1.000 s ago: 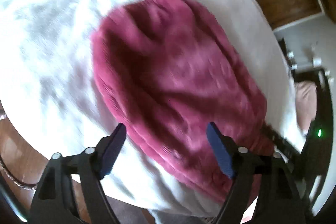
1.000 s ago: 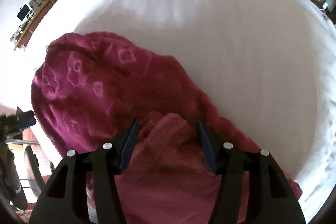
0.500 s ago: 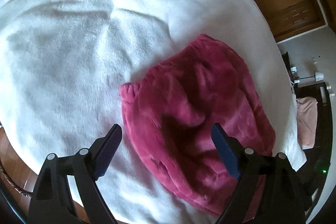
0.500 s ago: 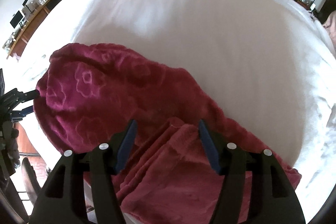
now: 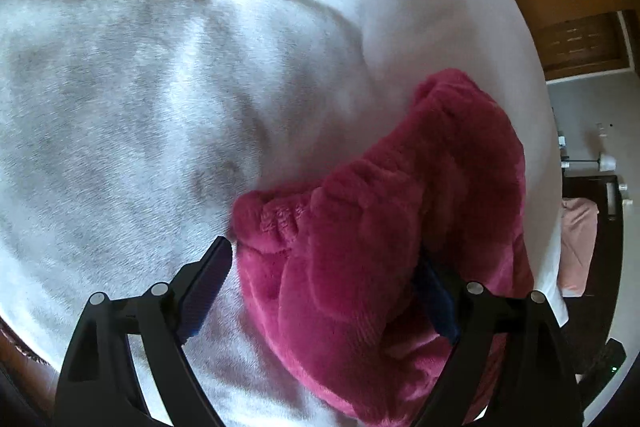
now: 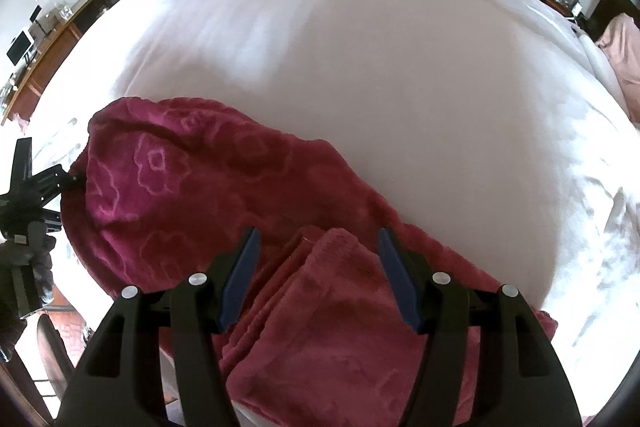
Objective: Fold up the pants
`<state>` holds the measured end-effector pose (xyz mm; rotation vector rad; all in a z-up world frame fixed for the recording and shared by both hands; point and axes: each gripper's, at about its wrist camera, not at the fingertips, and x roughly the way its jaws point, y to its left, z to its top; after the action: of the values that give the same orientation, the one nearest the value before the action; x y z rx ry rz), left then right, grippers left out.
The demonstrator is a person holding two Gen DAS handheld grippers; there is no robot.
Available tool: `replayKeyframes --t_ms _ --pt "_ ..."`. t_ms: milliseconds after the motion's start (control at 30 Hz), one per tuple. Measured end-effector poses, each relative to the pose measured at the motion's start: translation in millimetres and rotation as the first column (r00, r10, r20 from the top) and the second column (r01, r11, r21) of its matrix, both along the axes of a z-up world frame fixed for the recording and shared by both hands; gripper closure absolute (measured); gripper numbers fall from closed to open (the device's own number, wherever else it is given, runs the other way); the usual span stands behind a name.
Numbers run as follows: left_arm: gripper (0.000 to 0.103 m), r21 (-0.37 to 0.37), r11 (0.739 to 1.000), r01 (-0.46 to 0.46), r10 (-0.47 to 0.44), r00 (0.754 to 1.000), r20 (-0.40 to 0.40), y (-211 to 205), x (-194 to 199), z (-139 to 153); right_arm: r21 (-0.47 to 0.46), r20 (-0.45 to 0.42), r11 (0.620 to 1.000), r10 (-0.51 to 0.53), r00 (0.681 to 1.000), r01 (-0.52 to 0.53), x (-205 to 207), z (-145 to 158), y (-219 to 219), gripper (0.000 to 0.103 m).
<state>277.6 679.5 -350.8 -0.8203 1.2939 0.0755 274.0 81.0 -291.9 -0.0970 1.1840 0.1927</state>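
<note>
While both sets of jaws stand wide and hold nothing, the left gripper straddles the gathered waistband corner of the pants — likely lining up to pinch it for a fold. The right gripper hovers over a doubled layer at the other end, its fingers either side of that flap. The pants lie bunched, partly folded, near the edge of the bed, handy for both.

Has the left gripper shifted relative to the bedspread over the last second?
Yes. The left gripper has swung left: the pants slid from centre toward the right edge, with more white bedspread exposed.
</note>
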Motion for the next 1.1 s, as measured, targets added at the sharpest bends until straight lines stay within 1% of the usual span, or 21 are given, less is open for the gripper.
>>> replayKeyframes --t_ms 133,200,267,300,367,400,467,533,633,800,933,1100 --pt "0.017 -0.028 1.000 -0.005 0.005 1.000 0.007 2.3 2.5 -7.4 0.004 -0.004 1.000 -0.014 1.000 0.014 -3.9 1.8 -3.5 0.040" --pt "0.019 -0.047 0.999 -0.010 0.010 1.000 0.010 0.8 1.0 -5.8 0.005 -0.005 1.000 -0.017 1.000 0.017 -6.2 2.4 -4.6 0.040" --pt "0.028 -0.072 0.997 -0.018 0.020 1.000 0.018 2.7 0.0 -6.9 0.007 -0.005 1.000 -0.019 1.000 0.019 -8.6 3.4 -5.8 0.040" --pt "0.030 -0.078 0.997 -0.022 0.023 1.000 0.018 3.0 -3.0 -7.4 0.008 -0.005 1.000 -0.019 1.000 0.019 -9.4 3.4 -6.2 0.040" --pt "0.045 -0.087 0.996 -0.026 0.027 0.999 0.017 5.2 -6.2 -4.6 0.009 -0.006 1.000 -0.022 1.000 0.022 -11.0 3.7 -8.2 0.040" --pt "0.049 -0.093 0.995 -0.028 0.030 0.999 0.019 7.8 -9.0 -2.7 0.009 -0.007 1.000 -0.025 1.000 0.025 -11.6 3.7 -9.2 0.040" --pt "0.061 -0.104 0.994 -0.040 0.042 0.999 0.020 12.3 -14.3 2.9 0.009 -0.009 0.999 -0.031 0.999 0.031 -12.9 4.0 -12.3 0.040" --pt "0.065 -0.116 0.992 -0.054 0.057 0.998 0.028 13.4 -21.5 10.6 0.013 -0.009 0.999 -0.037 0.999 0.037 -14.2 4.5 -15.3 0.040" --pt "0.071 -0.120 0.991 -0.063 0.071 0.996 0.058 15.3 -29.4 29.4 0.026 -0.001 0.999 -0.040 0.999 0.040 -16.4 6.3 -20.2 0.040" --pt "0.075 -0.115 0.992 -0.044 0.060 0.989 0.132 4.8 -33.8 68.0 0.056 0.022 0.998 -0.030 0.999 0.028 -21.3 15.0 -33.3 0.040" --pt "0.076 -0.099 0.995 -0.008 0.027 0.980 0.198 -19.5 -35.8 105.5 0.079 0.036 0.996 -0.035 0.999 0.032 -28.2 22.1 -50.9 0.040" --pt "0.076 -0.070 0.996 0.050 -0.029 0.962 0.270 -56.2 -39.6 146.5 0.118 0.022 0.990 -0.083 0.996 0.080 -45.0 24.4 -88.9 0.040"
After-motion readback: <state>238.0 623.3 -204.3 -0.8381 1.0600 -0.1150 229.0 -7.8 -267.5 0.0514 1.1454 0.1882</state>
